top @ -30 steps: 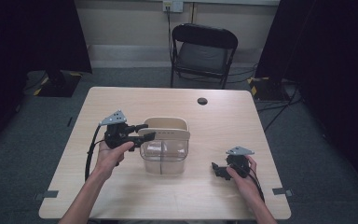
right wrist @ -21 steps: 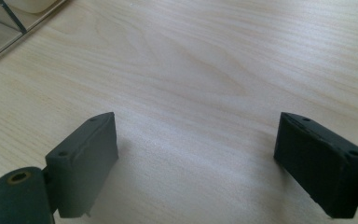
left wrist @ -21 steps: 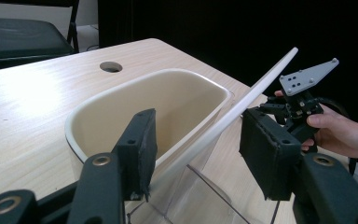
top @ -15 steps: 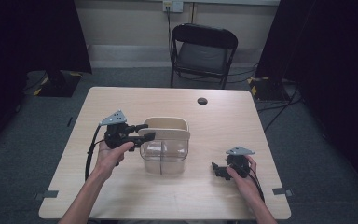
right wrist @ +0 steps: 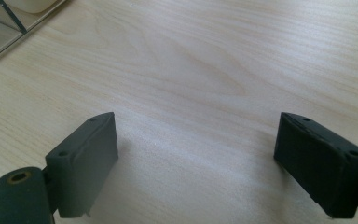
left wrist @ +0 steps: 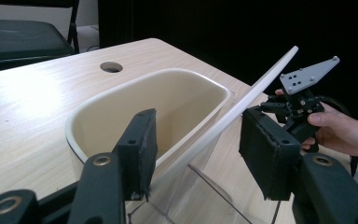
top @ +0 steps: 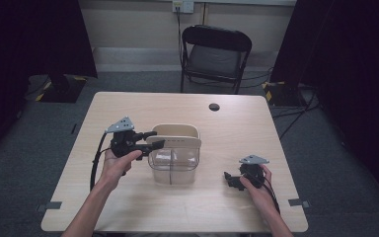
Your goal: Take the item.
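The clear container with its cream lid stands at table centre. The left gripper sits at the container's 9 o'clock edge, jaws spread — one pad inside the cream rim, one outside, the tilted lid between them. The right gripper rests on the tabletop at the container's 4 o'clock, well apart, jaws spread wide and holding nothing.

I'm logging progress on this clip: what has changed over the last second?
Almost nothing: the left claw stays open astride the cream lid of the clear plastic container, perhaps edged slightly away from the person. The right claw stays open, resting on the wooden table.
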